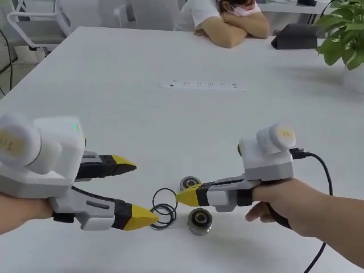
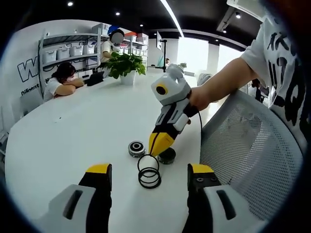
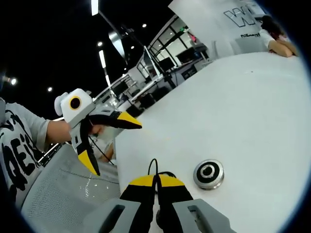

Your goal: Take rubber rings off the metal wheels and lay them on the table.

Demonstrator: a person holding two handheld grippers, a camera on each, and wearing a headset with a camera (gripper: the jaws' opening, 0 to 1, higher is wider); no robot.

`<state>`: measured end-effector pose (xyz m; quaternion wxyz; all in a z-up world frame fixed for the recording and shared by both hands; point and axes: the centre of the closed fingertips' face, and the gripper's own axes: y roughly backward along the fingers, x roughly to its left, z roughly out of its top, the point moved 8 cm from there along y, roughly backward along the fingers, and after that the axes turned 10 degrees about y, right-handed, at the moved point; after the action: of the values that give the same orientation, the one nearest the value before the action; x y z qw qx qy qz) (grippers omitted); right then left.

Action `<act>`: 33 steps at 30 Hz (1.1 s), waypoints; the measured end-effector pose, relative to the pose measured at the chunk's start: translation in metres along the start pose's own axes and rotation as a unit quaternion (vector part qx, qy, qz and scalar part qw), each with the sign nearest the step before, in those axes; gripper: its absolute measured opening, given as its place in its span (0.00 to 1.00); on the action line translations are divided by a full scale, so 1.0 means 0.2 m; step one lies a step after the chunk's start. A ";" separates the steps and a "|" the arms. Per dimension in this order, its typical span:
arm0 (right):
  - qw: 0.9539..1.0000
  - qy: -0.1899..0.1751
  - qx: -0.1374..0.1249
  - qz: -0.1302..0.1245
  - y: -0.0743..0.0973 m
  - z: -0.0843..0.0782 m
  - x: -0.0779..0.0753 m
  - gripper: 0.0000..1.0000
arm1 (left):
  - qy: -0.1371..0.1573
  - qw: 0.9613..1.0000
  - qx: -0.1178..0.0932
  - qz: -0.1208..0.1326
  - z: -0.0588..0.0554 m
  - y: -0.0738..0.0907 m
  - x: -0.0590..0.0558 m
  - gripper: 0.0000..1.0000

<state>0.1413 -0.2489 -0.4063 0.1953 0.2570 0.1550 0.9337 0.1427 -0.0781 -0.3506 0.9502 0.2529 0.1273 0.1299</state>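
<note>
Nearest, the left gripper [image 1: 131, 191] hovers with jaws spread wide and empty, either side of the loose rings [image 1: 164, 215] already lying on the table [image 1: 170, 125]. The right gripper [image 1: 183, 197] is pinched closed on one rubber ring [image 2: 148, 162], whose loop rests by that heap. It should probably be lowered flat, then the jaws parted and drawn straight back so nothing snags. The near wheel [image 1: 199, 220] and far wheel [image 1: 190, 183] crowd the tip and could be nudged. The socket strip [image 1: 202, 85], a resting person [image 1: 230, 23], a black bag [image 1: 296, 37] and a plant [image 1: 344, 34] stand well apart.
</note>
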 end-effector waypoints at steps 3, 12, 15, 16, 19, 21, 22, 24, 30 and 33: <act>1.000 0.001 0.008 0.005 -0.02 0.00 0.00 0.00 | 0.002 1.000 -0.002 0.003 -0.01 0.01 0.00 0.61; 0.999 0.007 0.032 0.011 -0.08 -0.03 0.01 0.00 | 0.006 1.000 -0.001 0.010 -0.02 0.04 0.02 0.61; 0.999 0.008 0.036 0.007 -0.09 -0.03 0.00 0.00 | 0.007 1.000 0.000 0.011 -0.03 0.04 0.03 0.61; 0.999 0.009 0.037 0.006 -0.09 -0.03 0.00 0.00 | 0.007 1.000 0.000 0.011 -0.03 0.04 0.03 0.61; 0.999 0.010 0.044 0.002 -0.10 -0.04 0.00 0.00 | 0.008 1.000 0.002 0.011 -0.04 0.04 0.03 0.61; 0.999 0.012 0.050 0.001 -0.10 -0.05 0.00 0.00 | 0.010 1.000 0.002 0.011 -0.04 0.04 0.03 0.61; 0.999 0.013 0.051 0.001 -0.10 -0.05 0.00 0.00 | 0.010 1.000 0.002 0.010 -0.04 0.04 0.03 0.61; 0.998 0.015 0.053 0.001 -0.10 -0.05 0.00 0.00 | 0.010 1.000 0.004 0.010 -0.04 0.04 0.03 0.61; 0.998 0.024 0.056 -0.008 -0.10 -0.06 -0.01 0.05 | 0.011 1.000 0.006 0.011 -0.05 0.03 0.04 0.61; 0.998 0.029 0.056 -0.012 -0.09 -0.05 -0.01 0.07 | 0.010 1.000 0.007 0.010 -0.05 0.03 0.04 0.61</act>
<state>0.1431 -0.2360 -0.4235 0.1869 0.2383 0.2153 0.9284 0.1466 -0.0655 -0.3570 0.9457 0.2598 0.1351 0.1413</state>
